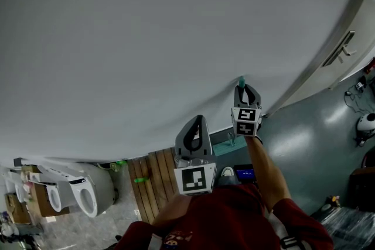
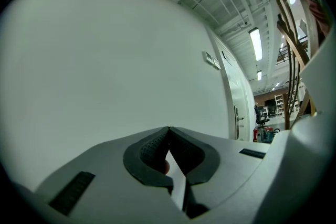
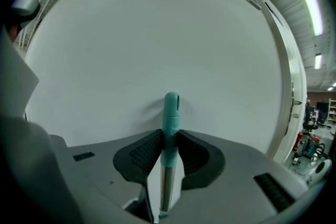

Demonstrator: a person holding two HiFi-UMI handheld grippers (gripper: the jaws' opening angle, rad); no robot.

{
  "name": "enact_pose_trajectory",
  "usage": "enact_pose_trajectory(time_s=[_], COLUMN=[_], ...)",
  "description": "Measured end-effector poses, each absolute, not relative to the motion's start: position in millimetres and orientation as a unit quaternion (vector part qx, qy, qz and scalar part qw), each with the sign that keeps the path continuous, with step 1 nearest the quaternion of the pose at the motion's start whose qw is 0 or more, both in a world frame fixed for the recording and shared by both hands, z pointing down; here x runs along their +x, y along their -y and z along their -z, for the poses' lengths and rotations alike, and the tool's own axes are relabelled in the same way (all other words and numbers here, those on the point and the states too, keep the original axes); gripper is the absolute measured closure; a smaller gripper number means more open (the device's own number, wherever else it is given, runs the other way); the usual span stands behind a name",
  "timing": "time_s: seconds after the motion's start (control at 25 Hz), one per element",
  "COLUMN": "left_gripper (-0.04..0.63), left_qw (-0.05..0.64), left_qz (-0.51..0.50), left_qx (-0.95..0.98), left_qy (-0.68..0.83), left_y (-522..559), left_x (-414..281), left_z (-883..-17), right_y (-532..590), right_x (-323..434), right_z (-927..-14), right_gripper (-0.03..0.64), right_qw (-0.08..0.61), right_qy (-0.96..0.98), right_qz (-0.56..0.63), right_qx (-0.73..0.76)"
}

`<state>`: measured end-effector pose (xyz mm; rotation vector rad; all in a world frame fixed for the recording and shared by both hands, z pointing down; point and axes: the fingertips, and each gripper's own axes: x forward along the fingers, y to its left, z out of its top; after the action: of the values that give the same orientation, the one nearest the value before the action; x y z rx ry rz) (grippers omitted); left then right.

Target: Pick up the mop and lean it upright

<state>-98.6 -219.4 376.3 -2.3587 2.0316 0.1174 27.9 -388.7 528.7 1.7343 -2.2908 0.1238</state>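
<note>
Head view, bottom centre: red sleeve (image 1: 234,219), bare forearm running up.

L gripper (image 1: 197,119) – centre frame, raised, jaws brought together tip to tip, nothing gripped; confirmed in left gripper view (image 2: 168,131).

R gripper (image 1: 242,86) – centre-right, just above L. Jaws narrow, clamped on mop handle (image 3: 170,113) at its teal grip; metal shaft runs down between pads.

Mop handle upright, teal end (image 1: 241,79) close against white wall (image 1: 146,38); contact not confirmable.

Far right: door (image 1: 345,50). Lower left: toilets (image 1: 82,193).
</note>
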Motion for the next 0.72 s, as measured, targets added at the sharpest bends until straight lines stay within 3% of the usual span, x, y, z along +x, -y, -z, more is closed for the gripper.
enact_pose_trajectory(time_s=[0.32,0.44,0.72], left_gripper=[0.581,0.581,0.581], left_qw=[0.014,0.015,0.015], left_qz=[-0.037,-0.035,-0.036], left_qx=[-0.756,-0.756,-0.755], left_qy=[-0.653,-0.654,-0.654], left_y=[217.3,216.6,215.2], left_x=[-100.6,-100.9,-98.5], left_z=[-374.8,-374.7,-374.0], right_y=[387.0,385.8,383.3], right_x=[24.2,21.2,27.1], right_z=[-529.4,-527.7,-526.7], right_gripper=[0.502,0.435,0.426], right_qw=[0.138,0.139,0.133], right_qy=[0.79,0.794,0.792], right_qz=[-0.027,-0.026,-0.037], right_qx=[0.597,0.591,0.594])
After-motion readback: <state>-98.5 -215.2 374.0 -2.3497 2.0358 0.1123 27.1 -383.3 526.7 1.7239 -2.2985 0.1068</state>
